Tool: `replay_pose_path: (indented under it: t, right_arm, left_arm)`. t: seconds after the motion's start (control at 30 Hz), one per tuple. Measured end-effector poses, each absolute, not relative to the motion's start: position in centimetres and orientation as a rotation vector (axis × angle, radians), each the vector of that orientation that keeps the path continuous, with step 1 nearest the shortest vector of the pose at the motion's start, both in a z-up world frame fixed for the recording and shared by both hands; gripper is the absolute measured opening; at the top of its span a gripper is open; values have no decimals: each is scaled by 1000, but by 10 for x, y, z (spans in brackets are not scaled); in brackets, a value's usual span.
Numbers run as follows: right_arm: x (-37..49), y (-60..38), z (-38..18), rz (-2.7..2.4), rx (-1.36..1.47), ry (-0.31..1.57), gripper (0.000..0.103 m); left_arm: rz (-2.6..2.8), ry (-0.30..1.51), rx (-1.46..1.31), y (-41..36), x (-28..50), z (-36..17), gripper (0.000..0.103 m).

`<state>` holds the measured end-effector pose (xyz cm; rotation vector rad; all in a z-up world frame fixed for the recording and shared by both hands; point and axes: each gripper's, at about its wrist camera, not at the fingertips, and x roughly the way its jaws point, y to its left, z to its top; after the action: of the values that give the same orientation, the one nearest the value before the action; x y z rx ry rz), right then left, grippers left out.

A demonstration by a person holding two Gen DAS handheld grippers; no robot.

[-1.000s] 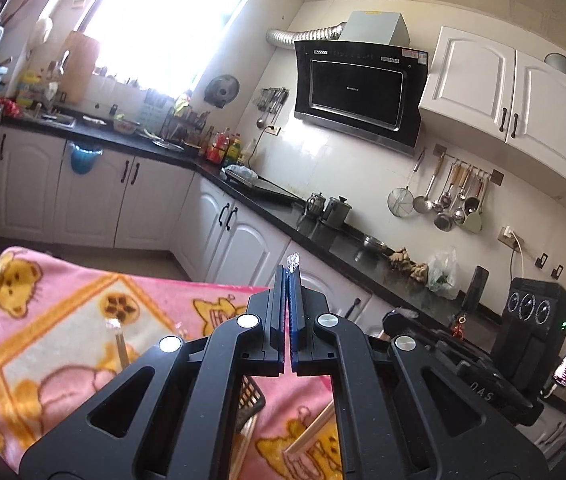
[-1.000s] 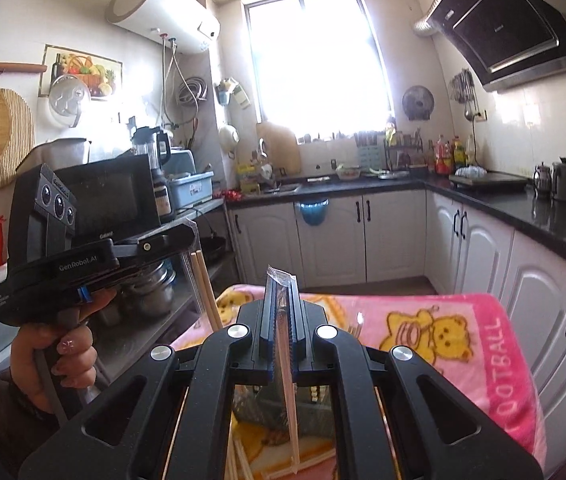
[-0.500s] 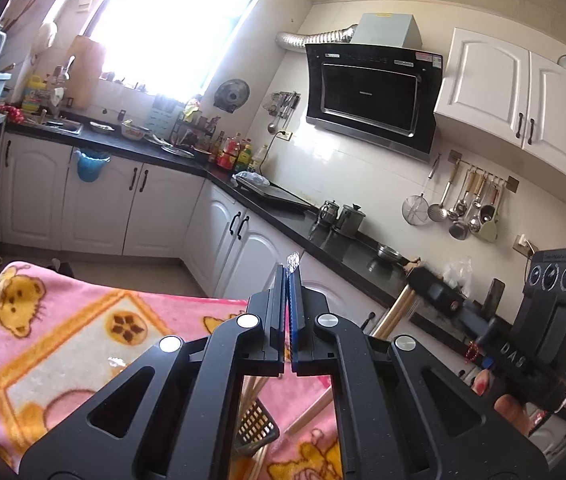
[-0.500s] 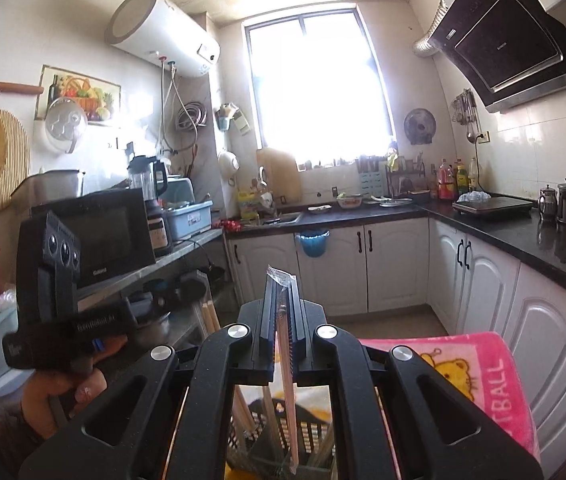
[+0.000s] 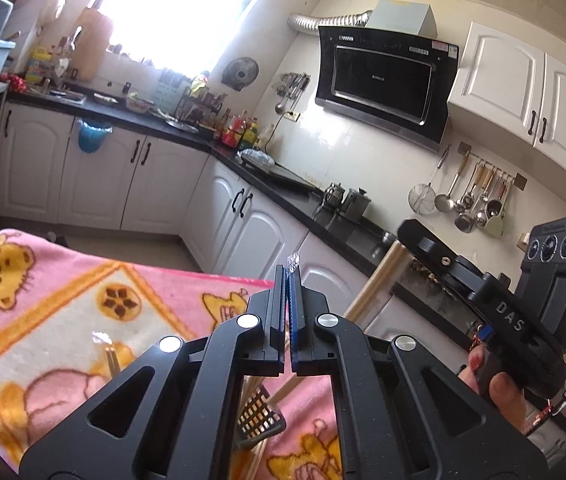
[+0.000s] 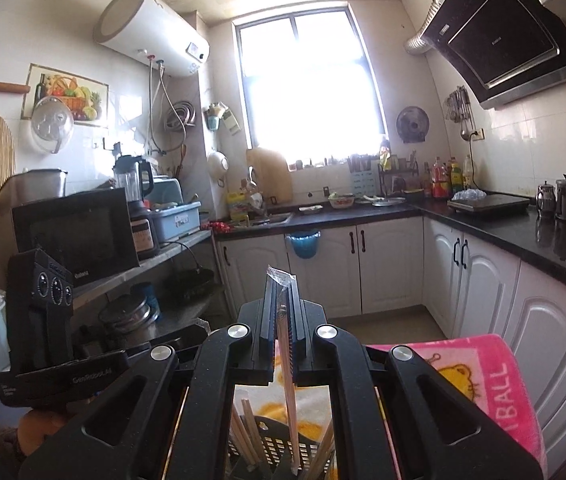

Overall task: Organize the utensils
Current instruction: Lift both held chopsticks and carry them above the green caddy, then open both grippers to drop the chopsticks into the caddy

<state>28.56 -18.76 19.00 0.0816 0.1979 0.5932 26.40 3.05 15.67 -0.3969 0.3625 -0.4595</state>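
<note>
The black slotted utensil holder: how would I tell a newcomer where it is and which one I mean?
Find the pink cartoon-bear towel spread in front of the white cabinets. Directly below the right gripper, which is shut on a plastic-wrapped chopstick pair, sits the black slotted utensil holder. It is the only perforated black basket there, with bare wooden chopsticks standing inside.

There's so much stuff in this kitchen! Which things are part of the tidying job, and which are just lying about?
Part of the job:
wrapped chopsticks in the right gripper
left gripper
black utensil basket

Lying about:
microwave
kettles
hanging ladles
pink towel
</note>
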Motion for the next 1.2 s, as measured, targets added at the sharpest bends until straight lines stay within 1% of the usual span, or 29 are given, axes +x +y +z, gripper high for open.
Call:
replay_pose_path:
  t: [0.53,0.77,1.2]
  right_arm:
    - [291,-180,137,564,101,267,5]
    - [291,-182,122,554,119,298,5]
    - [290,-186,100,505,127,370,6]
  left_arm:
    - [-429,423,-360,19,261,110,0]
    - [-408,444,-349,19,260,94,0]
    - [-391,441,-355,27,255,89,0]
